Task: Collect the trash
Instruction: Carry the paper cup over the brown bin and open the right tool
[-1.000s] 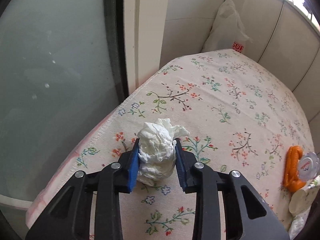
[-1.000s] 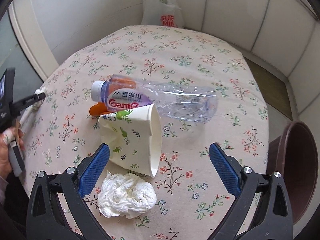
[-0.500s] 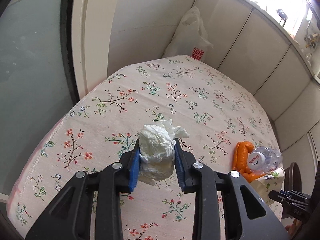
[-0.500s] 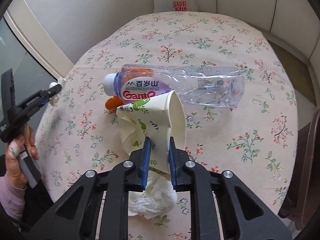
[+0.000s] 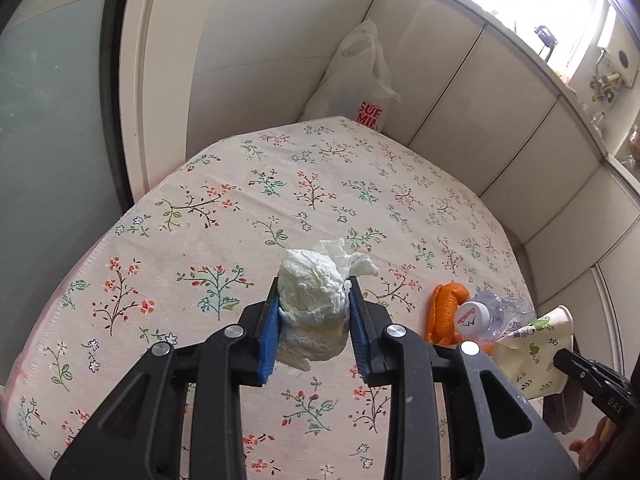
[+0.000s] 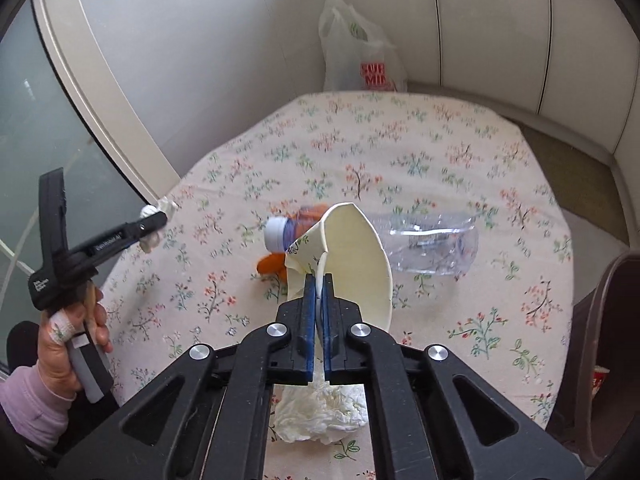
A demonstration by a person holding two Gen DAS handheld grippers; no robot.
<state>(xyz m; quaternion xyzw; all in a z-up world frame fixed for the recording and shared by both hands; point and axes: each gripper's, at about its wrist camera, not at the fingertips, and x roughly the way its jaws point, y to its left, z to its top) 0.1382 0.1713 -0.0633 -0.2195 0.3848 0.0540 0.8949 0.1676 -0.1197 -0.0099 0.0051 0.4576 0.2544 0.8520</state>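
Moved: left tongs (image 5: 314,312) carry the tissue wad (image 5: 314,300) clear above the table (image 5: 200,240).
Right tongs (image 6: 319,312): just clamped shut on the paper cup (image 6: 352,256) wall, cup now lifted.
Left behind: bottle (image 6: 432,242), orange peel (image 6: 270,264), second tissue (image 6: 320,412).
Meaning: both pieces look ready for the bin (image 6: 612,320) at right.

Daylight, bright and soft. In the left wrist view the window (image 5: 552,12), up and right of the tongs, is blown out to white. Tablecloth (image 5: 224,240) evenly lit, shadows faint. Right wrist view: cloth beyond the tongs slightly blurred, floral print smeared; the tongs themselves sharp. Both views: strong fisheye bending of the wall panels (image 6: 500,32), dark vignette at corners.
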